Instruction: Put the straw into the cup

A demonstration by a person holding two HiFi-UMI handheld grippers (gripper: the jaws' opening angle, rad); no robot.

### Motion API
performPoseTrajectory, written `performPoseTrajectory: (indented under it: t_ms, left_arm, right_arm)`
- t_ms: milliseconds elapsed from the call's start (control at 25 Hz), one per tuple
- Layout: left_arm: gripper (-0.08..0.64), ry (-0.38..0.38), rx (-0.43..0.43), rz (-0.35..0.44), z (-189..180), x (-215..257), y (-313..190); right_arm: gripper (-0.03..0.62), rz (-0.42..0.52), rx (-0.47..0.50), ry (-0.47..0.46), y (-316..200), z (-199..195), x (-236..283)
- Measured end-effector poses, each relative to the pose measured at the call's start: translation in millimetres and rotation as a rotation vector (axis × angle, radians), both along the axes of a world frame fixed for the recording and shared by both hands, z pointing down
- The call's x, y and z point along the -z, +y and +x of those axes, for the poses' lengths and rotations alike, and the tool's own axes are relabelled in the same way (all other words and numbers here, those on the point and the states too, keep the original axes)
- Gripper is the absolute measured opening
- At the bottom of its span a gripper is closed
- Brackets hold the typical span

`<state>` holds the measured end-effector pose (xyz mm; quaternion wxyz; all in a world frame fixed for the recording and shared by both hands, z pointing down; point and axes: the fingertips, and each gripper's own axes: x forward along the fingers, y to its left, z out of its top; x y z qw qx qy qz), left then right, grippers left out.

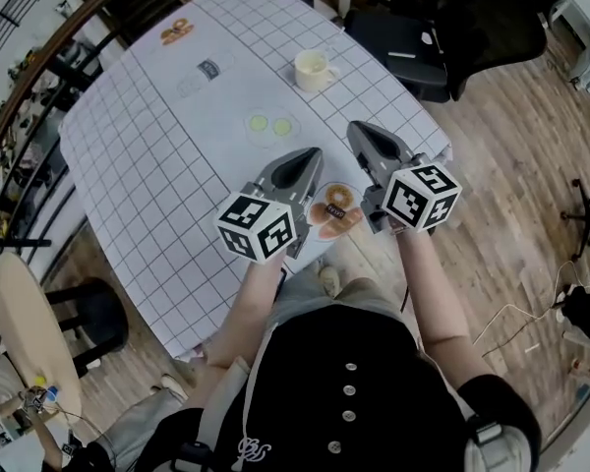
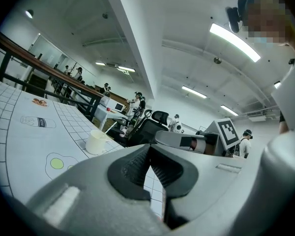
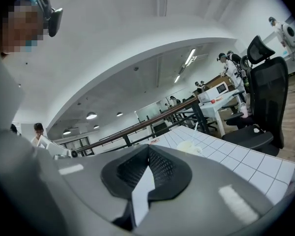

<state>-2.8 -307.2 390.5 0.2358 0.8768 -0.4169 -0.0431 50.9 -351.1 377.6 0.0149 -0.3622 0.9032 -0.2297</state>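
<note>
A cream cup (image 1: pixel 314 70) stands on the far right part of the grid-patterned tablecloth (image 1: pixel 157 175). In the left gripper view the cup (image 2: pixel 97 142) has a thin white straw (image 2: pixel 107 127) leaning out of its top. Both grippers hang side by side over the table's near edge, well short of the cup and pointing toward it. My left gripper (image 1: pixel 312 154) (image 2: pixel 148 147) is shut with nothing between its jaws. My right gripper (image 1: pixel 360 129) (image 3: pixel 148 148) is shut too and holds nothing. The right gripper view shows the cup (image 3: pixel 189 146) only faintly.
Flat pictures lie on the cloth: fried eggs (image 1: pixel 272 125), a milk carton (image 1: pixel 208 68), doughnuts (image 1: pixel 176 31) and a plate of food (image 1: pixel 334 210) between the grippers. Black office chairs (image 1: pixel 423 28) stand beyond the table's right edge. A railing (image 1: pixel 39 77) runs along the left.
</note>
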Motion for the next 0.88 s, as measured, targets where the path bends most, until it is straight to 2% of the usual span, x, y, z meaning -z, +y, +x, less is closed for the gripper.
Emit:
performPoseTrajectory:
  t_ms: [160,560,880]
  left_arm:
    - [0.000,-0.003,-0.014,0.012,6.5,4.4,20.4]
    - [0.000,-0.035,-0.012,0.040,14.1,15.9,46.5]
    - [0.000,-0.038,-0.023,0.033,21.4,14.7,63.2]
  right_arm:
    - [0.000,0.015,0.035,-0.008,26.4,0.3,6.5]
    - [-0.002,0.060,-0.006,-0.022,72.5,28.8,31.9]
    - [-0.002,0.063,0.050,0.057,101.2,32.3,18.2]
